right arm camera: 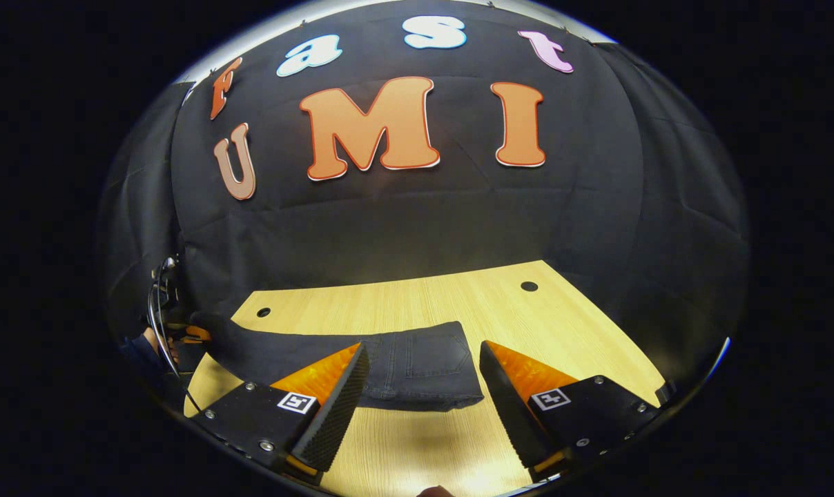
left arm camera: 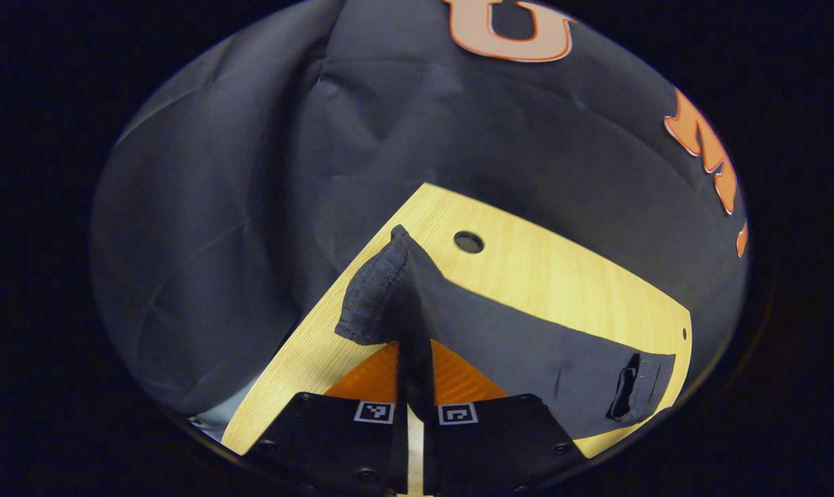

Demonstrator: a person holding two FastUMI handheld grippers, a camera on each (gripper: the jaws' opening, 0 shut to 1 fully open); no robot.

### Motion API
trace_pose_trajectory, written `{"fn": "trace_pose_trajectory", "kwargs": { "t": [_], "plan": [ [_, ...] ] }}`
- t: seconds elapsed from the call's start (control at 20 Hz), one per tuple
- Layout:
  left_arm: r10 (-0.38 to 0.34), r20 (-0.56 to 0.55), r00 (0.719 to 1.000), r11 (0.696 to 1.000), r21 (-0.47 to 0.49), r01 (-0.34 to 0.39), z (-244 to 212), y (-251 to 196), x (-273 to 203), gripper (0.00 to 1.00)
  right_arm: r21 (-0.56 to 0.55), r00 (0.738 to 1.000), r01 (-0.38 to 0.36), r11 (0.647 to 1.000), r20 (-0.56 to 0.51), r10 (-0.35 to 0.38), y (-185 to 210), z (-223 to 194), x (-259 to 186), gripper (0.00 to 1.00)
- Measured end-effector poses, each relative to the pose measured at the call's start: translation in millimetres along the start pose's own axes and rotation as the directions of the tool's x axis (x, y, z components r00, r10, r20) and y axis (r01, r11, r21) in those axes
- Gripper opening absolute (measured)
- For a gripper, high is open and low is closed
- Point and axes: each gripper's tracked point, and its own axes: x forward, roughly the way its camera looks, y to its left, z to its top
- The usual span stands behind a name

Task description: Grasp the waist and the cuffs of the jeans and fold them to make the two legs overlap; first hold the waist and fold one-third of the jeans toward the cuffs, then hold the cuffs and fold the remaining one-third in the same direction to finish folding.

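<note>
Jeans (right arm camera: pixel 417 362): dark denim, flat along the pale wood-grain table (right arm camera: pixel 569 324).
Left tool (left arm camera: pixel 414 386): clamped on a bunched cuff (left arm camera: pixel 375 290).
Right tool (right arm camera: pixel 424 386): fingers apart, ribbed pads (right arm camera: pixel 337 407), near waist.

Your booth: wood table, black cloth behind.
You have a light wooden table (right arm camera: pixel 583 331) with small round holes (right arm camera: pixel 529 286), and creased black cloth wall (right arm camera: pixel 424 221) close around it.
</note>
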Motion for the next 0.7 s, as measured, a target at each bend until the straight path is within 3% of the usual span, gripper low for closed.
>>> {"fn": "trace_pose_trajectory", "kwargs": {
  "t": [0.45,0.7],
  "plan": [
    [-0.143,0.177,0.974,0.981,0.153,0.117,54.8,-39.0,-91.4,0.08,-0.007,1.0,-0.004,1.0,0.003,0.004,9.4,5.2,0.9,0.98],
    [-0.175,0.233,0.957,0.977,0.158,0.14,65.1,-71.0,-125.2,0.08,-0.036,0.998,-0.04,0.999,0.041,0.041,6.9,29.6,20.9,0.98]
  ]
}}
